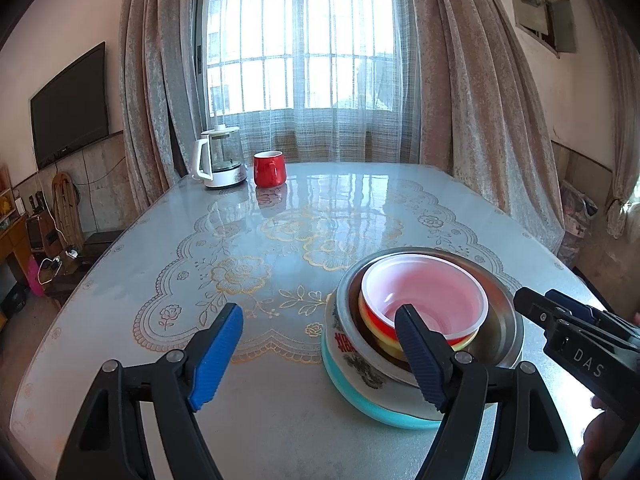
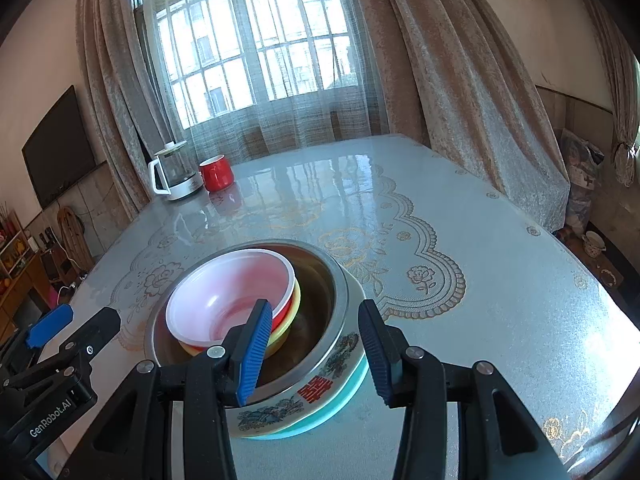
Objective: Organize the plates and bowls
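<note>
One stack of dishes stands on the table near me. From the bottom: a teal plate (image 1: 384,412) (image 2: 348,392), a white patterned plate (image 1: 340,344) (image 2: 320,392), a steel bowl (image 1: 500,320) (image 2: 320,280), then a yellow, a red and a white plastic bowl (image 1: 424,292) (image 2: 228,292) nested inside. My left gripper (image 1: 320,344) is open and empty, just left of the stack, its right finger in front of it. My right gripper (image 2: 316,348) is open and empty above the stack's near rim; it also shows in the left wrist view (image 1: 560,312).
A white electric kettle (image 1: 220,160) (image 2: 174,176) and a red mug (image 1: 269,168) (image 2: 216,174) stand at the table's far left corner. The table (image 1: 280,240) has a glossy floral cover. Curtains and a window lie beyond; a TV (image 1: 70,108) hangs on the left wall.
</note>
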### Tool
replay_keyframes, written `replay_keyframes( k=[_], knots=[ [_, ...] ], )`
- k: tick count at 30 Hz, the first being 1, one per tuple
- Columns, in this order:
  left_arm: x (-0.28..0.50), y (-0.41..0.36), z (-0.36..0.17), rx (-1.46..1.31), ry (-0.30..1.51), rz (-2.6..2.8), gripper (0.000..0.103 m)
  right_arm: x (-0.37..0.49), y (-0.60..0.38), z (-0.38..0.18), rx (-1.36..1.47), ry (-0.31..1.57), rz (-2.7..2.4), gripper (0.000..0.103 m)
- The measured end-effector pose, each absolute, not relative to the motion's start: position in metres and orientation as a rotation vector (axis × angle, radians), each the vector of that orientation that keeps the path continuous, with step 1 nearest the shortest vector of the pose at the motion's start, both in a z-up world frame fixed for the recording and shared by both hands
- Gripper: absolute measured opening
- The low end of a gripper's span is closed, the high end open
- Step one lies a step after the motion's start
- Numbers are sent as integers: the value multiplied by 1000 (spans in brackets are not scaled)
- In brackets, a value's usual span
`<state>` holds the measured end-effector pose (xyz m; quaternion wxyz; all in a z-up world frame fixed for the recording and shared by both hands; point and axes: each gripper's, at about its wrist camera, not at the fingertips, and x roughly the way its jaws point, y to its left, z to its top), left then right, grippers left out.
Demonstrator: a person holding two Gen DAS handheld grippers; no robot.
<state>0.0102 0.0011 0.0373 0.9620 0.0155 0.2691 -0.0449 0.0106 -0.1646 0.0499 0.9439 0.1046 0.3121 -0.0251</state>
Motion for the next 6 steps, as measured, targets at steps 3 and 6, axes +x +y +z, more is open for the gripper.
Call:
replay_keyframes(
  k=[3, 6],
  knots=[
    [11, -1, 37, 30, 539, -89, 78, 13, -169, 50, 214, 631, -52, 46],
    [13, -3, 36, 28, 547, -91, 78, 14, -176, 51, 218, 626, -51, 46]
  ],
)
